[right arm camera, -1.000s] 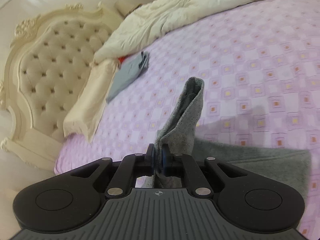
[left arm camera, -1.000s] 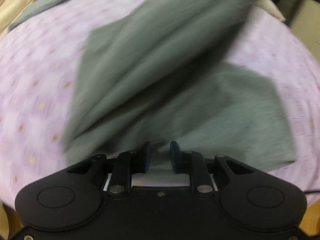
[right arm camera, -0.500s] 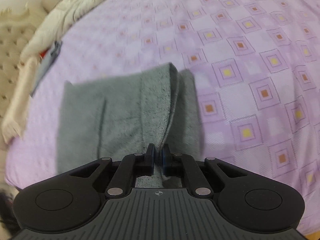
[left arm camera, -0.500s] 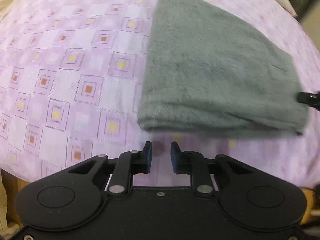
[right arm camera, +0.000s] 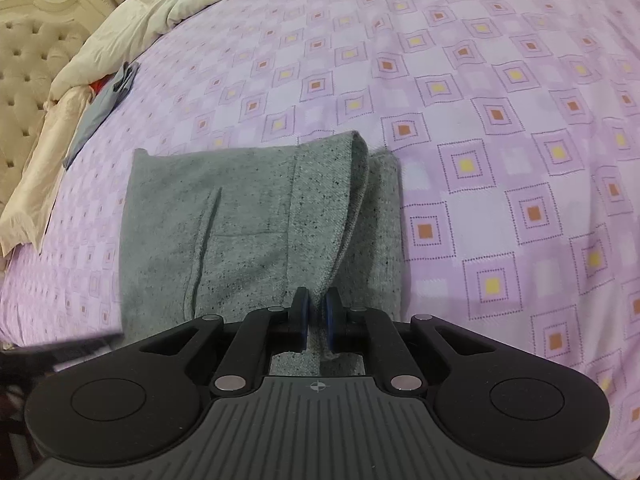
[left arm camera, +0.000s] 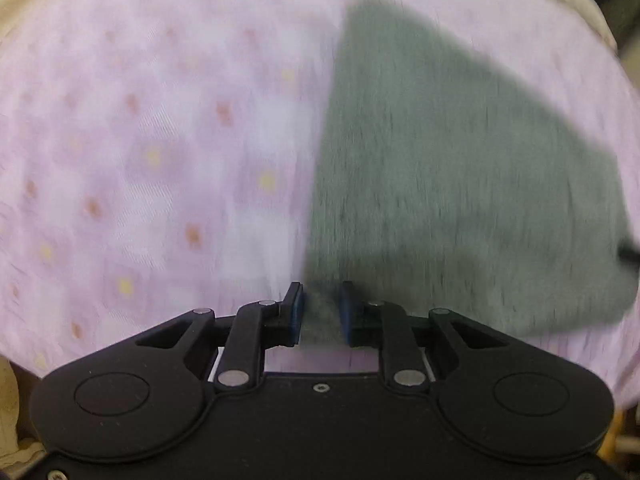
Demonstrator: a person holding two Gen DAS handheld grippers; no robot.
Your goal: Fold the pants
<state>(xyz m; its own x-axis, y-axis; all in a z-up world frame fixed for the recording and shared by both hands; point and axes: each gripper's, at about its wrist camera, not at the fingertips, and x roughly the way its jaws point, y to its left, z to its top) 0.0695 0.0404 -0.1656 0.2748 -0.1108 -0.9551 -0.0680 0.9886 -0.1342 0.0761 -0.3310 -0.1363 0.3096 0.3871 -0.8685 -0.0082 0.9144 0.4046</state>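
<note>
The grey pants (right arm camera: 248, 220) lie folded into a flat rectangle on the purple checked bedsheet (right arm camera: 480, 120). My right gripper (right arm camera: 316, 312) points steeply down at their near right part and is shut on the raised top fold, which runs away from the pads as a ridge. In the blurred left wrist view the pants (left arm camera: 460, 180) fill the right half. My left gripper (left arm camera: 321, 312) hangs over their near left corner. Its jaws are closing, still apart, with that corner showing between the blue pads.
A cream quilt (right arm camera: 160, 12) is bunched at the far left by the tufted headboard (right arm camera: 24, 72). A folded grey-blue garment (right arm camera: 104, 108) lies beside it. The bed's edge runs along the left and near side (right arm camera: 16, 332). Open sheet stretches right of the pants.
The right gripper came down with the lifted pants edge and laid it over the rest, so the pants lie flat and folded. The left gripper moved in over their near left corner.
</note>
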